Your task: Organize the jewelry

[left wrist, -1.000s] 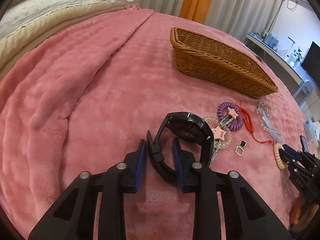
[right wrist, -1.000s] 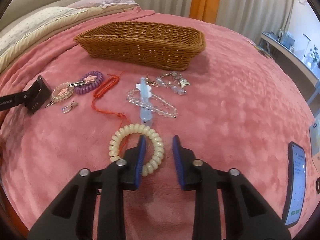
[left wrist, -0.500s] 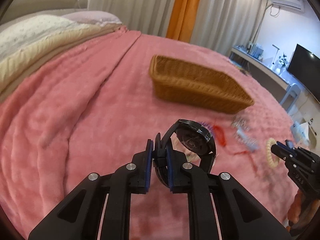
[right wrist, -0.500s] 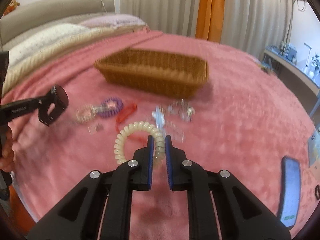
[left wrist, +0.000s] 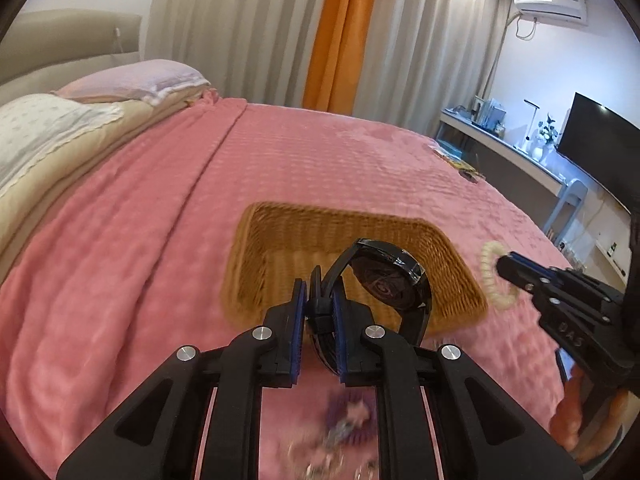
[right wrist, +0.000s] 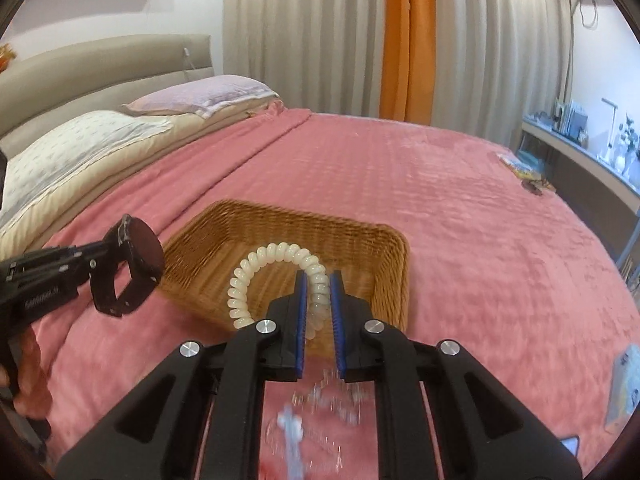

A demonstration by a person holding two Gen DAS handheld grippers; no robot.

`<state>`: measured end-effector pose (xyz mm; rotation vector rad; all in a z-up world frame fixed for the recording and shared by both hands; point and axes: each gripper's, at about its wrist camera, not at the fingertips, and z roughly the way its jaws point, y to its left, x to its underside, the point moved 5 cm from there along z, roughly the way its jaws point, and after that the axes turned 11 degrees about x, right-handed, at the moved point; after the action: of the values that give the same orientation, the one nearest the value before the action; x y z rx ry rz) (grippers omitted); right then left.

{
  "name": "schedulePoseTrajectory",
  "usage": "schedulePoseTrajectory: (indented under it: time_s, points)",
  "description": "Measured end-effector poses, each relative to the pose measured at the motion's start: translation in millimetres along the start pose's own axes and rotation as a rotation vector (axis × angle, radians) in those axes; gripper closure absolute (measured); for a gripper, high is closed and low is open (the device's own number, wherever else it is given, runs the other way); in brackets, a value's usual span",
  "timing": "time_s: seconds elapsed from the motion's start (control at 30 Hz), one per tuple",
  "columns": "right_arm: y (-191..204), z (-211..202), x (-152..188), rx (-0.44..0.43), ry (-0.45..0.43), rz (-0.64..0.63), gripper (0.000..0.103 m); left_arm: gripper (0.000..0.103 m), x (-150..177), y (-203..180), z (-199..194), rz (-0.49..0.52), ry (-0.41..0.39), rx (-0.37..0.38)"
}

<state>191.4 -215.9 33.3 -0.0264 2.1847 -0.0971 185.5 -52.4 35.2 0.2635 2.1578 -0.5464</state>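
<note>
My left gripper [left wrist: 319,292] is shut on the strap of a black wristwatch [left wrist: 388,280] and holds it in the air just in front of the wicker basket [left wrist: 280,240]. My right gripper [right wrist: 318,292] is shut on a cream spiral hair tie [right wrist: 272,264] and holds it over the near rim of the same basket [right wrist: 384,248]. The watch also shows at left in the right wrist view [right wrist: 134,264], and the hair tie at right in the left wrist view [left wrist: 494,276]. The basket's inside looks bare where it shows.
The basket stands on a pink blanket [left wrist: 160,220] covering a bed. Blurred jewelry lies on the blanket below the left gripper [left wrist: 344,428] and below the right gripper [right wrist: 320,408]. Pillows [right wrist: 80,140] lie at far left. A phone [right wrist: 624,380] lies at right.
Both grippers closed on their items, the watch and the hair tie, lifted them off the blanket and carried them forward to the basket.
</note>
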Motion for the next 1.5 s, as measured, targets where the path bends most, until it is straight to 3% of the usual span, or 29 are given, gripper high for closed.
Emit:
schedulePoseTrajectory:
  time_s: [0.2, 0.43, 0.77, 0.9, 1.2, 1.3, 1.33, 1.5]
  points:
    - [5, 63, -11, -0.003, 0.101, 0.013, 0.093, 0.092, -20, 6, 54, 0.015, 0.044, -0.018]
    - [12, 113, 8, -0.013, 0.241, 0.012, 0.093, 0.092, -18, 19, 92, -0.009, 0.109, -0.046]
    - [16, 125, 22, -0.009, 0.28, -0.02, 0.093, 0.089, -4, 28, 107, -0.015, 0.161, -0.061]
    - [15, 119, 21, -0.019, 0.286, -0.013, 0.093, 0.08, -3, 27, 105, -0.021, 0.178, -0.047]
    - [6, 46, 12, -0.072, 0.2, 0.005, 0.087, 0.056, -15, 6, 27, 0.004, 0.052, 0.035]
    - [3, 9, 10, -0.082, 0.146, 0.015, 0.071, 0.046, -16, -8, -16, 0.016, -0.022, 0.088]
    - [2, -2, 10, -0.083, 0.126, 0.016, 0.061, 0.043, -15, -11, -28, 0.022, -0.041, 0.096]
    - [-3, -57, 21, -0.097, 0.053, 0.02, 0.059, 0.027, -2, -28, -86, 0.043, -0.123, 0.125]
